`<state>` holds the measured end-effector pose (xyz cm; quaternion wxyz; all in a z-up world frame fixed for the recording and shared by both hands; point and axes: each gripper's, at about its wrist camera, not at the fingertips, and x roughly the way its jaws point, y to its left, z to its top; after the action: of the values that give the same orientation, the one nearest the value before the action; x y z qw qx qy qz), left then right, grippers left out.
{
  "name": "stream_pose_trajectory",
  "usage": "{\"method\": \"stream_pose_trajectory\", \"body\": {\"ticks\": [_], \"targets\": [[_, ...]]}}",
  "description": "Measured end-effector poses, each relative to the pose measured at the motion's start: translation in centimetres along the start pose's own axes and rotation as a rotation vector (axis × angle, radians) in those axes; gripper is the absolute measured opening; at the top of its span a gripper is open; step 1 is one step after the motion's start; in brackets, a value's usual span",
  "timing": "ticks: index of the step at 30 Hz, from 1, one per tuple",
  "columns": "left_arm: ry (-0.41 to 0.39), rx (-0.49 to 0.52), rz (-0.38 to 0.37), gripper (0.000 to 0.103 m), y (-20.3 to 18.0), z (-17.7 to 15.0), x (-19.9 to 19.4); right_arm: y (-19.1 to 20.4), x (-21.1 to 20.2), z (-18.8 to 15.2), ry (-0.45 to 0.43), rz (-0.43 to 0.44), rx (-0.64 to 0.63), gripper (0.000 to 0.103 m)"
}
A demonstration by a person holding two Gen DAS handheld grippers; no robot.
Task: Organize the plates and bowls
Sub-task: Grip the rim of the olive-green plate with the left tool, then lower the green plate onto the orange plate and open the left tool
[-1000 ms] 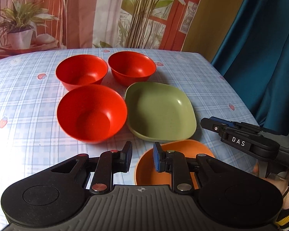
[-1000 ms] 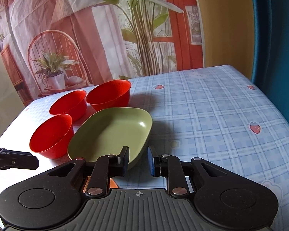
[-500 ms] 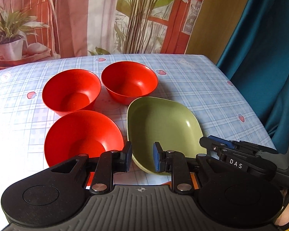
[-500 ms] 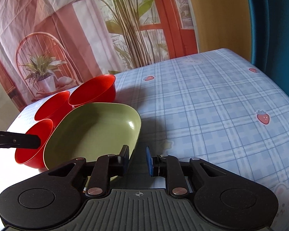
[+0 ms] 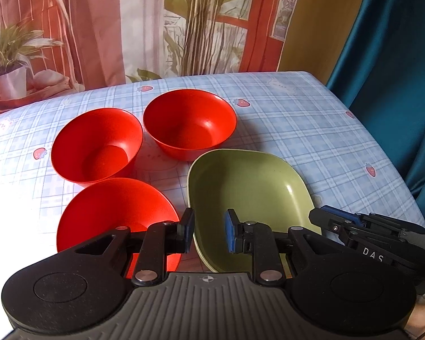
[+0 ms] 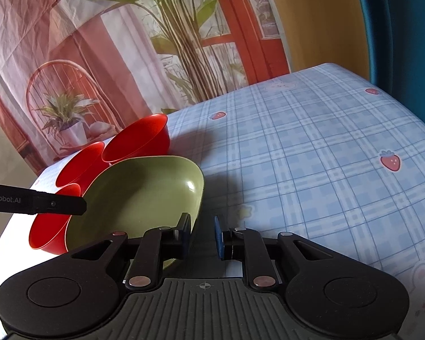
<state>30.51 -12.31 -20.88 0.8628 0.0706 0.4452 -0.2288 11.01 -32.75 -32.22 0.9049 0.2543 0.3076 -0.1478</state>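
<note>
Green plate [image 5: 249,195] sat on the tabletop [image 5: 311,130] beside three red bowls [image 5: 99,144]. Both hand-held grippers, left [image 5: 209,233] and right [image 6: 202,236], hovered narrowly spread, pinching nothing. Approach step; next, straddle a rim.

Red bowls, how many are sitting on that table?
3. One red bowl at the back beside the green dish, one to its left, and one nearest, partly behind the left gripper. Stacked ones wouldn't show.

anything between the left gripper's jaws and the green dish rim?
Nothing. In the left wrist view the left gripper hangs over the near rim of the green dish; the gap between its pads is empty, with only dish behind it.
</note>
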Motion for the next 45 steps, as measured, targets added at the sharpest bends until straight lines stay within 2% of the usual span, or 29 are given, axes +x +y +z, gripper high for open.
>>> {"method": "stream_pose_trajectory", "body": {"ticks": [10,16,18,19,22,25,36,45], "targets": [[-0.011,0.032,0.041,0.024,-0.5,1.3,0.5,-0.7,0.1,-0.3,0.0,0.002,0.029,0.016],[0.026,0.028,0.018,0.024,-0.5,0.9,1.1,-0.8,0.4,-0.5,0.007,0.0,0.044,0.016],[0.021,0.036,0.007,0.02,-0.8,0.8,1.0,-0.8,0.4,-0.6,0.009,0.002,0.048,0.016],[0.02,0.043,0.008,0.015,-0.9,0.7,0.9,-0.8,0.4,-0.6,0.01,0.004,0.05,0.016],[0.032,0.044,0.003,0.014,-1.2,0.5,0.9,-0.8,0.4,-0.6,0.016,0.034,0.072,0.012],[0.02,0.07,0.025,0.014,-1.4,0.3,0.6,-0.8,0.2,-0.4,0.009,0.047,0.09,0.012],[-0.035,0.073,0.004,0.015,-1.8,0.0,-2.9,0.9,-3.7,1.8,-0.091,0.047,0.044,0.012],[-0.044,0.025,-0.037,0.015,-1.2,-3.0,-5.8,3.0,-7.1,0.5,-0.068,0.036,-0.008,0.012]]}}
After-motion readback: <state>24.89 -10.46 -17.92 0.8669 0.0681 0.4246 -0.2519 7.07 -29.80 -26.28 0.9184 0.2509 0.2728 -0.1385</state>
